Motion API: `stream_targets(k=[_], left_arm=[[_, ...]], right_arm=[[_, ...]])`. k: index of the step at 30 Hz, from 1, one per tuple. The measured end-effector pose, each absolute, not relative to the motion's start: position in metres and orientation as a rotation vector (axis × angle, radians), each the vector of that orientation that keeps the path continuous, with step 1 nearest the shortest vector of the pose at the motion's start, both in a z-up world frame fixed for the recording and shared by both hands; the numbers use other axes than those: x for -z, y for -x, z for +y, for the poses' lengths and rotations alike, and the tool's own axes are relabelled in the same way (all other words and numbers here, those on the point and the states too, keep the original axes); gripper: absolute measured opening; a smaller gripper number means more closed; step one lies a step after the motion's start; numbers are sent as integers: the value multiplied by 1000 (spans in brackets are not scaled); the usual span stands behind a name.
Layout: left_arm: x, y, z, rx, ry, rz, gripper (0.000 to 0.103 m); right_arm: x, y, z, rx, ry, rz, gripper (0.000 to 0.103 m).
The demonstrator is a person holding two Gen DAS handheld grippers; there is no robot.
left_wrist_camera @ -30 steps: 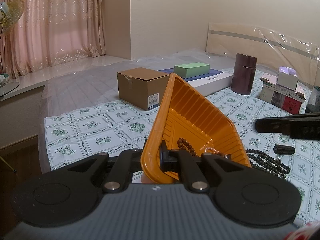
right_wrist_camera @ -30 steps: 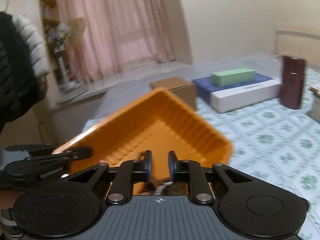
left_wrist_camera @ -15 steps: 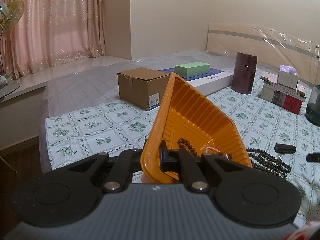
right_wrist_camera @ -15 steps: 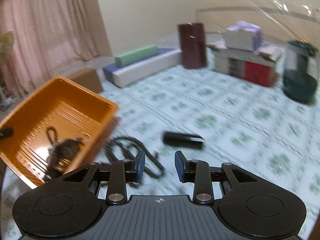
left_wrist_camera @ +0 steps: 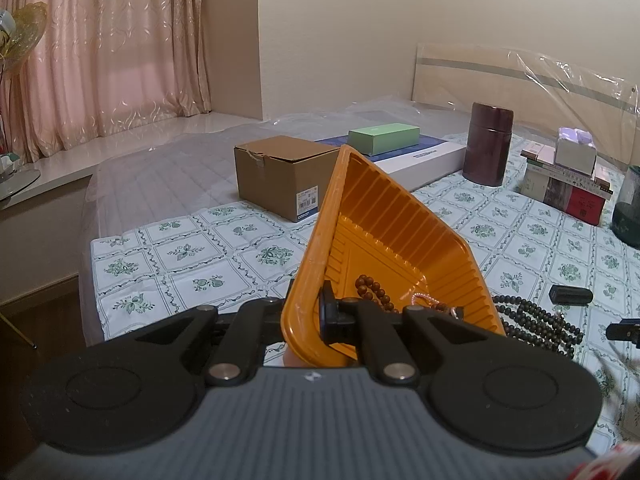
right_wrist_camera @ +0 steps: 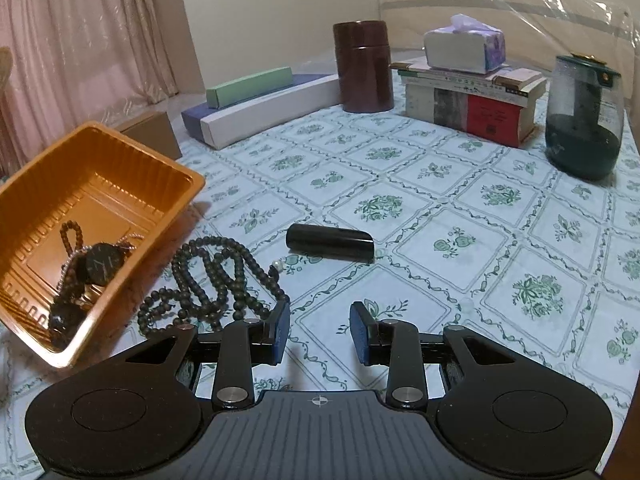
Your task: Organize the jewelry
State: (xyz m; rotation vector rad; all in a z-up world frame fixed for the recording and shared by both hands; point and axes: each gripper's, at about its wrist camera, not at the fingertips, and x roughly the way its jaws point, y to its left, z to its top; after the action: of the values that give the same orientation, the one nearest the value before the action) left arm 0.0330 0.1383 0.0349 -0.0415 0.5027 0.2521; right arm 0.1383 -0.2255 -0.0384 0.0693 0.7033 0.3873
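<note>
Here left gripper clamps orange tray rim; right gripper parted, empty, over bare cloth.

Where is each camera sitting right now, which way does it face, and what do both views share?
Left wrist: rides the left gripper, clamped on the tilted orange tray, facing the cardboard box.
Right wrist: rides the open, empty right gripper, looking down at the bead necklace and black case.
Shared: tray, necklace, case, brown canister.
</note>
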Motion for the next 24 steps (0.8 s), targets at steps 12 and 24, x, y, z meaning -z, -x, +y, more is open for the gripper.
stream_targets(k=[12, 24], left_arm=[[-35, -33, 138, -252, 40, 504, 7], [-36, -33, 142, -253, 37, 507, 7]], right_arm=[[45, -170, -207, -422, -37, 695, 34], [55, -201, -168, -462, 28, 696, 32]])
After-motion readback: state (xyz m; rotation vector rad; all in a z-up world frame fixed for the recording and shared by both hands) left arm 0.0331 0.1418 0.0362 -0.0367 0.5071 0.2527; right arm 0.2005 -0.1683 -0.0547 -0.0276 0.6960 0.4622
